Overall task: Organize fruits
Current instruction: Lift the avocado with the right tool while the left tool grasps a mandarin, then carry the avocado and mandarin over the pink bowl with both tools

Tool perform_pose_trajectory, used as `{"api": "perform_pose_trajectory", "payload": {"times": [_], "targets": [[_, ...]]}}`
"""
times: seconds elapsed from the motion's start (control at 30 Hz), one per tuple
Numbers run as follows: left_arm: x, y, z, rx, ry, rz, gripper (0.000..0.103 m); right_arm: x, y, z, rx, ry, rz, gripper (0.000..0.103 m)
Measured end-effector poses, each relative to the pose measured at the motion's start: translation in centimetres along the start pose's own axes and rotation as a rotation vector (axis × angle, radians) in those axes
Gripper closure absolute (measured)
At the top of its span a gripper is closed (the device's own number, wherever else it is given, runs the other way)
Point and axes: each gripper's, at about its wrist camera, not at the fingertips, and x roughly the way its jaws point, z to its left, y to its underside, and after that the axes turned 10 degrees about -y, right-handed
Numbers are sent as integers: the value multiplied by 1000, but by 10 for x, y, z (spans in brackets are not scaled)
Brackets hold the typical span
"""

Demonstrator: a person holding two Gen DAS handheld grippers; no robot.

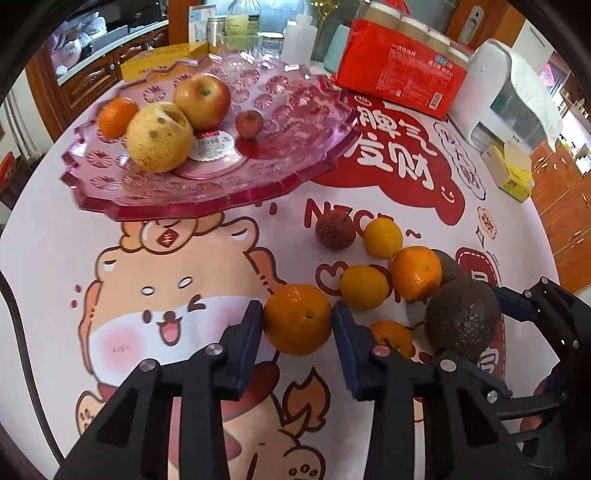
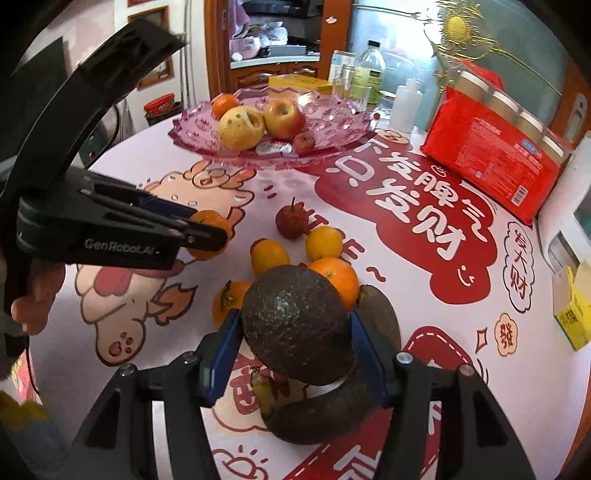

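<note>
My left gripper [image 1: 297, 320] is shut on an orange [image 1: 297, 319] just above the printed tablecloth; it also shows in the right wrist view [image 2: 207, 234]. My right gripper [image 2: 293, 326] is shut on a dark avocado [image 2: 295, 325], which also shows in the left wrist view [image 1: 461, 319]. A pink glass fruit plate [image 1: 295, 147] at the back holds an apple [image 1: 202, 100], a yellow pear [image 1: 159, 137], an orange [image 1: 116, 116] and a small red fruit [image 1: 249, 124]. Loose on the cloth lie a red fruit [image 1: 334, 231], two yellow citrus [image 1: 383, 237], an orange [image 1: 416, 273] and a persimmon [image 2: 229, 301].
A second avocado [image 2: 317, 417] lies under the held one, and a third [image 2: 382, 314] to its right. A red package of cups [image 1: 402, 79], a white dispenser [image 1: 513, 96], a yellow box [image 1: 511, 173] and bottles [image 1: 255, 26] stand along the back and right.
</note>
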Motion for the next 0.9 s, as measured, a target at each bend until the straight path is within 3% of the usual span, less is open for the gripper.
{"api": "perform_pose_trajectory", "payload": {"times": [0.4,0.9], "targets": [[-85,5,30,19,-20,-110,66,-53,-23,25,79,18,-104,44],[-205,-50,84,146,-68,-289,66,-140,-103,72,179,73,-310,44]]}}
